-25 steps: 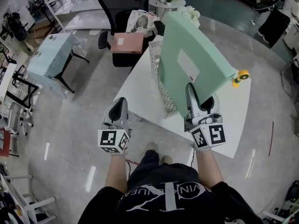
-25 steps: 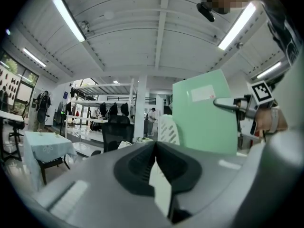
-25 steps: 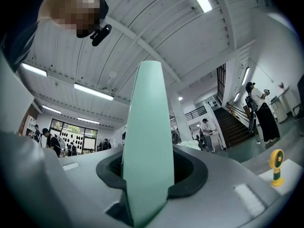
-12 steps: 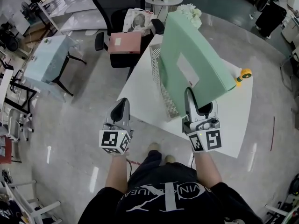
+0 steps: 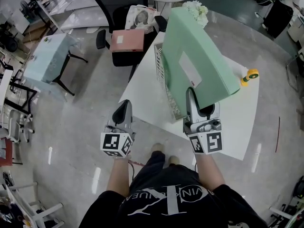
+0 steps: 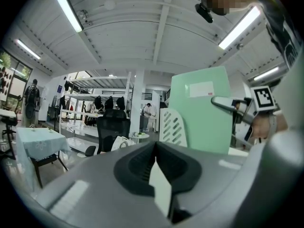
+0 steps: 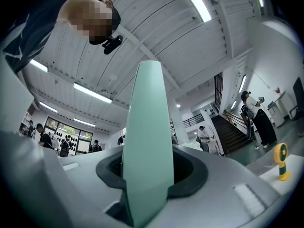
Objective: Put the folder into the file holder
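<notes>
folder, look: mint-green folder [image 5: 199, 56], thick and box-like, with a white rectangular label on its broad face.
folder, pose: stood on edge and leaning, broad face up toward the head view.
folder, hold: raised off the table [image 5: 237, 113]; near bottom edge pinched in the right claw [image 5: 202, 101].
file holder, look: white file holder [image 5: 160, 68] with slotted walls.
file holder, place: upright on the table by its left edge, just left of the folder; contact between the two can't be judged.
</notes>
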